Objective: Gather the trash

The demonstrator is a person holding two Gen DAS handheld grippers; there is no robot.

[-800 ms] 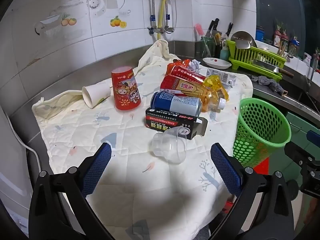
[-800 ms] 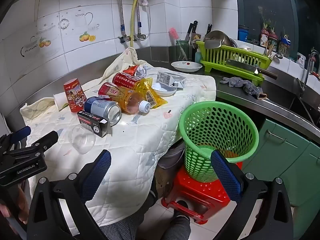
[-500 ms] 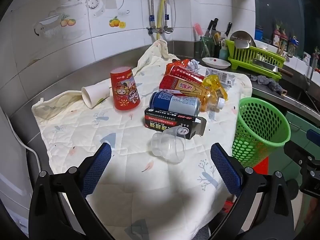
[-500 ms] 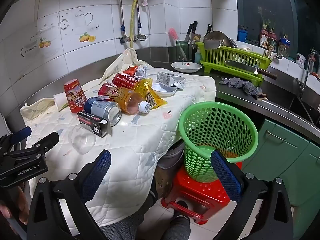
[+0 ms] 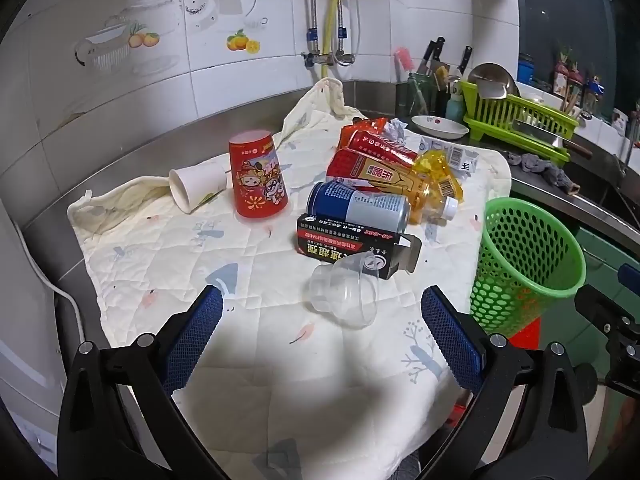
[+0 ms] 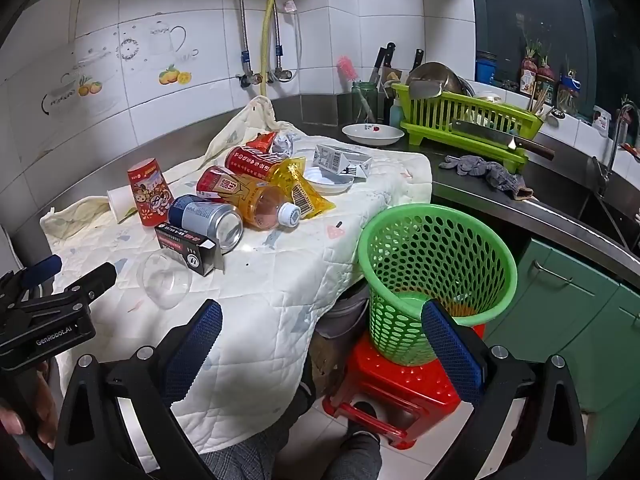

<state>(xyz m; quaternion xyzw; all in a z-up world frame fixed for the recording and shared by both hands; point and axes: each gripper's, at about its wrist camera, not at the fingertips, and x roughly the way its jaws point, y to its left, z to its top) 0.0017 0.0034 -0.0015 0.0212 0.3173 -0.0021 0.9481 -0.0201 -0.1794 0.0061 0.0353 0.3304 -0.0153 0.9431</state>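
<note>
Both grippers gape wide, holding nothing. The left gripper (image 5: 320, 320) hangs just short of a clear plastic cup (image 5: 346, 294); the green basket (image 6: 434, 276) sits beyond the right gripper (image 6: 322, 334).

glossy white wall tiles (image 5: 224, 92) with printed teapot and orange decals rise behind a steel surface (image 6: 560, 216) that wraps the corner. pale green cabinet doors (image 6: 568, 304) sit beneath it, above a light tiled floor (image 6: 316, 436). a dark window (image 6: 532, 12) fills the right wall.
</note>
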